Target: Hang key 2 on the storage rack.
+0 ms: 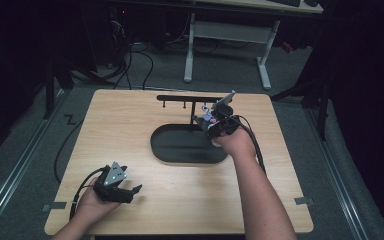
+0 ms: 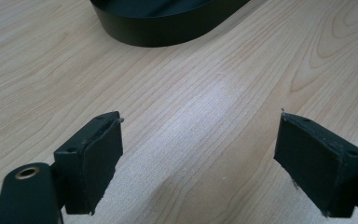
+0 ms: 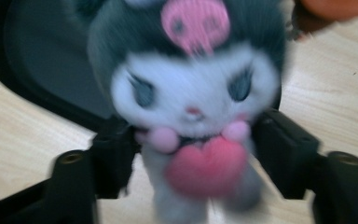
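the plush toy [image 3: 193, 107] is blurred, its feet cut off at the bottom edge.

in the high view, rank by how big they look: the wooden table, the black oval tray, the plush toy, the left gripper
1. wooden table, by far the largest.
2. black oval tray.
3. left gripper, though it sits nearer the camera, so its edge over the toy is unsure.
4. plush toy, smallest, partly hidden by the right gripper.

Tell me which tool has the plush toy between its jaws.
The right tool, over the black tray, has the plush toy; the left tool is open and empty.
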The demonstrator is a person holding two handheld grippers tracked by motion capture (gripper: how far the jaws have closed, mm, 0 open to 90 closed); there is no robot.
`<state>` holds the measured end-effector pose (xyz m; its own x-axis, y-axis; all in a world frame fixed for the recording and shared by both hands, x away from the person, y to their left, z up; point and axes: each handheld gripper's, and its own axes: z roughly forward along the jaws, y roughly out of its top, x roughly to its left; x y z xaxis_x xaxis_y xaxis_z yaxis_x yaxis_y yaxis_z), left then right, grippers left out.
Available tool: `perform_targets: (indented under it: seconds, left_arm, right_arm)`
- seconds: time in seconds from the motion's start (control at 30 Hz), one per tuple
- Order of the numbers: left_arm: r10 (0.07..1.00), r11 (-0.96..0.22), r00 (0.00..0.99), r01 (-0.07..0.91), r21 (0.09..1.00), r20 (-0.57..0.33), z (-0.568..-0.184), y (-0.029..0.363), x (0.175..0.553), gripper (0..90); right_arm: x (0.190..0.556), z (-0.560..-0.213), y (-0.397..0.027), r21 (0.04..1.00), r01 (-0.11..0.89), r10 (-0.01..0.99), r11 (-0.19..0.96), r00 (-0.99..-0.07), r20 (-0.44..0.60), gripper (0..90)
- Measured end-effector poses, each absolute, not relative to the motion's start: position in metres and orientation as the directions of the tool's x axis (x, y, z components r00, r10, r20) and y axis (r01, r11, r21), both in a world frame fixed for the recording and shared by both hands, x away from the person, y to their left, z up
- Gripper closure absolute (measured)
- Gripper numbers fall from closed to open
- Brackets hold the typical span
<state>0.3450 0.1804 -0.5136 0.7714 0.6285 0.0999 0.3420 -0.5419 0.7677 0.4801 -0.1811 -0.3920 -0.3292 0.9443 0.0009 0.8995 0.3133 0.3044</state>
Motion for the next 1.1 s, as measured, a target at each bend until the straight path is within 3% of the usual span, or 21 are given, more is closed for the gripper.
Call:
perform_targets:
  seconds: [0.5,0.73,0.97,1.1]
  left_arm:
    - [0.629,-0.544,0.771,0.343,0.766,0.1,-0.513,0.179,0.345,15.6]
    - [0.63,-0.543,0.771,0.345,0.766,0.099,-0.514,0.178,0.345,15.6]
    - [0.629,-0.541,0.771,0.344,0.768,0.097,-0.514,0.176,0.343,15.4]
    - [0.626,-0.543,0.774,0.348,0.764,0.092,-0.516,0.174,0.342,15.3]
  right_arm:
    - [0.464,-0.401,-0.182,0.349,0.881,0.94,0.318,-0.342,0.006,28.3]
    - [0.442,-0.421,-0.187,0.387,0.85,0.923,0.357,-0.384,-0.009,28.7]
    - [0.417,-0.451,-0.198,0.461,0.802,0.903,0.38,-0.43,0.004,21.0]
    - [0.398,-0.468,-0.207,0.525,0.762,0.906,0.38,-0.42,-0.046,18.6]
